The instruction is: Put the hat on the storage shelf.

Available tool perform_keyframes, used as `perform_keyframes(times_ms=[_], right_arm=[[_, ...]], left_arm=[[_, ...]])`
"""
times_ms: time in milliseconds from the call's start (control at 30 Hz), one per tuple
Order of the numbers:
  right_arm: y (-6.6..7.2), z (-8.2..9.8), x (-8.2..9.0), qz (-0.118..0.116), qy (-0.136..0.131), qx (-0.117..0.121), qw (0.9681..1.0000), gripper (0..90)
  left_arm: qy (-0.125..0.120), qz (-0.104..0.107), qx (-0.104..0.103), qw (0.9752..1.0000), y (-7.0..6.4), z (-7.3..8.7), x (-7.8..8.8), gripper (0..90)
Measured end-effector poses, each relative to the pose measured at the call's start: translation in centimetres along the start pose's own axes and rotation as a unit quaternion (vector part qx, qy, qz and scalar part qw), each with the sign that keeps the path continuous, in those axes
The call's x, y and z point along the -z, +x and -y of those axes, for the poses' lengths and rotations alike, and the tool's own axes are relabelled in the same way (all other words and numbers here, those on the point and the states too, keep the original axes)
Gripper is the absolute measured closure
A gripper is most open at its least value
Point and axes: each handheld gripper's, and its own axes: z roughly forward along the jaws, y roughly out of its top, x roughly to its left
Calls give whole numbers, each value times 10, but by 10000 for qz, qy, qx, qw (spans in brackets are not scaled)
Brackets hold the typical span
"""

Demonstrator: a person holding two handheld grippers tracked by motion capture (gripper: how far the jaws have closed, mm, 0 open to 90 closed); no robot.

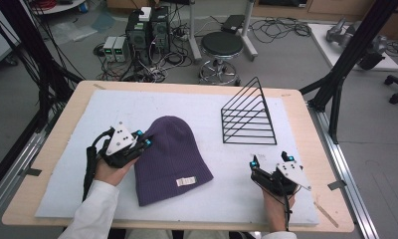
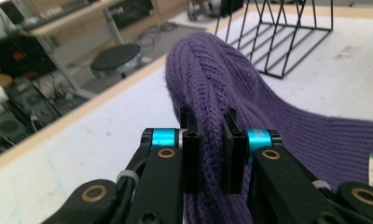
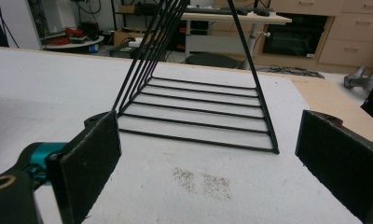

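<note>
Our left gripper [image 1: 145, 140] is clamped on the left edge of the hat [image 1: 170, 158], a fold of knit pinched between its pads. The hat lies mid-counter [image 1: 52, 199], its long axis running away from us. Our right gripper [image 1: 270, 160], jaws wide and empty, sits well apart, facing the rack [image 1: 249, 118].

The hat [image 1: 171, 158] lies on the table [image 1: 62, 119], left of the wire rack [image 1: 250, 118].

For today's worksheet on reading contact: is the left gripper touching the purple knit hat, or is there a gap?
Touching. The left gripper view shows the left gripper with both pads pressed on a pinched ridge of the purple knit hat.
</note>
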Motion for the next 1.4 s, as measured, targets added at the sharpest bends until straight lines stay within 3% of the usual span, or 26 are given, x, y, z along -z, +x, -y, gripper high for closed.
perform_keyframes(times_ms=[133, 333, 367, 400, 467, 600, 700, 867, 933, 967, 1033, 1067, 1133, 1200, 1233, 1267, 1367, 1400], right_arm=[[0, 0, 0, 0, -6, -1, 10000, 60], [-1, 0, 0, 14, -32, -1, 10000, 60], [0, 0, 1, 8, -41, -16, 10000, 60], [0, 0, 1, -4, -44, -30, 10000, 60], [0, -1, 1, 2, -58, -43, 10000, 60], [0, -1, 3, -41, -132, -75, 9999, 60], [1, -4, 6, -153, -401, -154, 9990, 60], [12, -12, 12, -379, -737, -159, 9964, 59], [24, -21, 14, -629, -1005, -72, 9929, 59], [24, -21, 14, -629, -1005, -72, 9929, 59], [39, -30, 13, -993, -1155, -49, 9883, 59], [39, -30, 13, -993, -1155, -49, 9883, 59], [48, -34, 11, -1184, -1235, -28, 9853, 59], [62, -42, 4, -1490, -1376, -63, 9792, 59], [62, -42, 4, -1490, -1376, -63, 9792, 59], [69, -46, -1, -1647, -1398, -64, 9764, 59], [76, -50, -6, -1784, -1421, -94, 9736, 59], [81, -51, -11, -1891, -1467, -103, 9709, 59]], left_arm=[[-392, -169, -172, 9989, 2, -6, 6, 815], [-1086, -339, -388, 9927, 5, -18, 15, 815], [-1317, -398, -448, 9895, 6, -21, 16, 815], [-1317, -398, -448, 9895, 6, -21, 16, 815], [-1575, -355, -471, 9858, 8, -24, 17, 815], [-2075, -392, -300, 9770, 14, -28, 17, 815], [-2338, -383, -251, 9712, 19, -31, 18, 815], [-2391, -405, -159, 9700, 23, -31, 19, 815], [-2396, -389, -150, 9700, 23, -31, 19, 815], [-2404, -379, -154, 9698, 24, -31, 19, 815], [-2424, -358, -143, 9694, 23, -32, 19, 815], [-2426, -350, -141, 9694, 23, -32, 19, 815], [-2441, -343, -149, 9690, 23, -32, 19, 815], [-2461, -324, -131, 9686, 23, -33, 20, 814], [-2469, -319, -128, 9684, 24, -34, 20, 814], [-2498, -324, -112, 9677, 25, -35, 21, 813], [-2527, -318, -96, 9670, 26, -36, 22, 813], [-2540, -327, -93, 9666, 26, -37, 22, 812]])
